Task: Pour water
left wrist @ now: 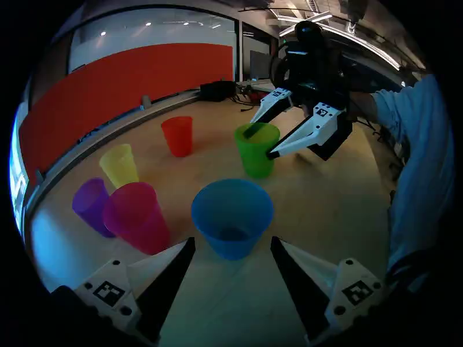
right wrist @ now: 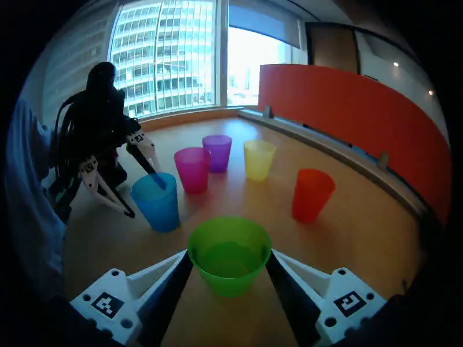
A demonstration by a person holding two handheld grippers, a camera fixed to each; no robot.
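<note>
The green cup [right wrist: 230, 263] stands on the wooden table [right wrist: 359, 231], between the fingers of the right gripper [right wrist: 228, 253], which meet its sides near the rim; I cannot tell if they press. Near it, the blue cup [left wrist: 232, 217] sits between the spread fingers of the left gripper [left wrist: 231, 240]. Beyond them stand the pink cup [left wrist: 138, 217], purple cup [left wrist: 89, 202], yellow cup [left wrist: 118, 165] and red cup [left wrist: 178, 136].
</note>
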